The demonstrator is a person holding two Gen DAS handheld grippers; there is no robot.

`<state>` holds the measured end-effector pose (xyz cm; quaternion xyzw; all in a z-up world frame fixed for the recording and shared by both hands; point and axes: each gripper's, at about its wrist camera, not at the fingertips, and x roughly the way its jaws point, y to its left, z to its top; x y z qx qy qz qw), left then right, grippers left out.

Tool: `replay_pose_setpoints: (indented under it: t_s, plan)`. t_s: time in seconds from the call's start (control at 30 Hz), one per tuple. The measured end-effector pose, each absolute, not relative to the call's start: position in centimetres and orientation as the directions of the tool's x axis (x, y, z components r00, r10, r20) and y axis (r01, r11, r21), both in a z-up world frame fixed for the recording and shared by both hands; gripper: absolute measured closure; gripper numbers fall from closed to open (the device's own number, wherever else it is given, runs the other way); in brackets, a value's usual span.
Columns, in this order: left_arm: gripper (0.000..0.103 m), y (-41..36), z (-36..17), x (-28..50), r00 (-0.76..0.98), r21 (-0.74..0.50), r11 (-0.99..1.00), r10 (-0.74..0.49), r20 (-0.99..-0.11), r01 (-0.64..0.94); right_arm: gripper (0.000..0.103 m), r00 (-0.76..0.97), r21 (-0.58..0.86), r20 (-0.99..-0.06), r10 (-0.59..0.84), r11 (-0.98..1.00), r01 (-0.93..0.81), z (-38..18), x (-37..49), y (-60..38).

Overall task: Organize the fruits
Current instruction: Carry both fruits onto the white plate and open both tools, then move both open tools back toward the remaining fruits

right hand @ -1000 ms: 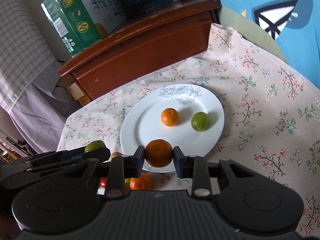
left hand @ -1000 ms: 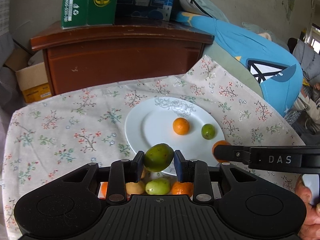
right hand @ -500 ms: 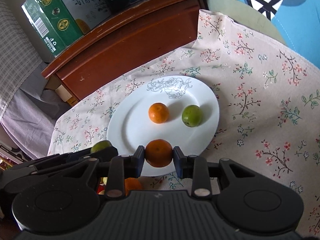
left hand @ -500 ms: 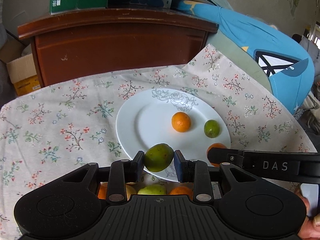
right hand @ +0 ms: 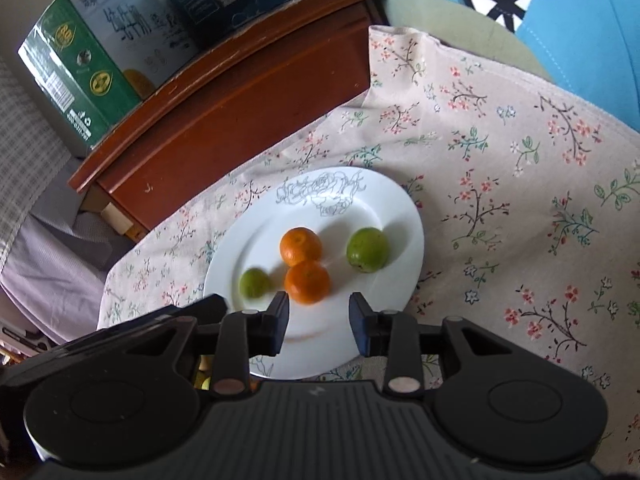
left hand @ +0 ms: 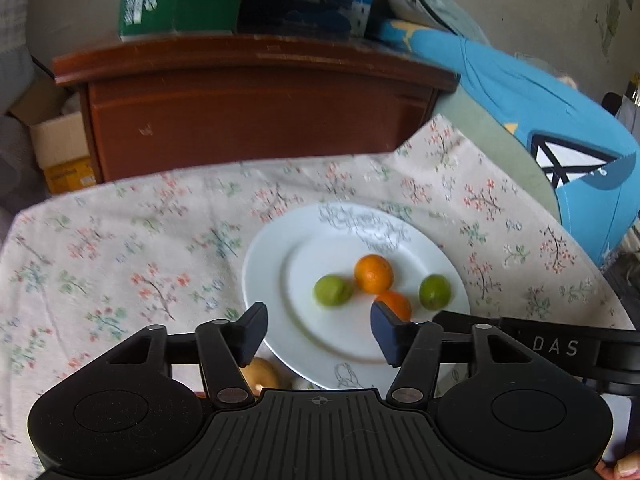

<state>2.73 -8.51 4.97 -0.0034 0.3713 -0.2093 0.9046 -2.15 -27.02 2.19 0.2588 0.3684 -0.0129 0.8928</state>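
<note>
Both claws over the near rim of the white plate (right hand: 404, 216), jaws opening with nothing between them: left claw (left hand: 318, 330) spread wide, right claw (right hand: 319, 322) only parted a little. Just past the right claw's tips sits the near orange (right hand: 307, 282), touching the far orange (right hand: 300, 246) behind it; small green fruit (right hand: 255, 283) to their left looks blurred, maybe still rolling; bigger green fruit (right hand: 367, 249) sits apart on the right. So four fruits are on the plate, which sits on the floral cloth (right hand: 520, 184) covering the worktop. More fruit is tucked under the left claw's body, a tan one (left hand: 262, 374) showing, so I'd judge the job unfinished. Handling guess: small, light, round, firm skins, but they roll on glazed china and bruise if squeezed hard. Take each across its widest middle, pads on opposite sides, light squeeze, and let go low so it doesn't run into its neighbours. Plate is the fragile bit. Beyond the cloth: wooden cabinet (right hand: 248, 92) with cartons (right hand: 80, 76) on top
</note>
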Motion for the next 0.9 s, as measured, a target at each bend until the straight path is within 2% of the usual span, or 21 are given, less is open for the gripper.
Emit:
replay_pose_setpoints:
  t_s: [0.1,0.27,0.9]
  plan:
    - [0.035,-8.0,5.8,2.3,0.651,-0.147,0.922,-0.360,-0.668,0.360,0.067,0.727,0.452,-0.666,0.166,0.866,0.215,2.2,-2.2,-27.1]
    - [0.031,-6.9,6.6,1.5,0.653,-0.114,0.932,-0.325,-0.684,0.345,0.066,0.720,0.452,-0.669,0.183,0.870,0.199,2.3,-2.4,-26.7]
    - [0.029,-1.8,5.6,-3.0,0.626,-0.112,0.948,-0.282,-0.727,0.298,0.066,0.669,0.395,-0.702,0.244,0.915,0.081,2.3,-4.8,-24.0]
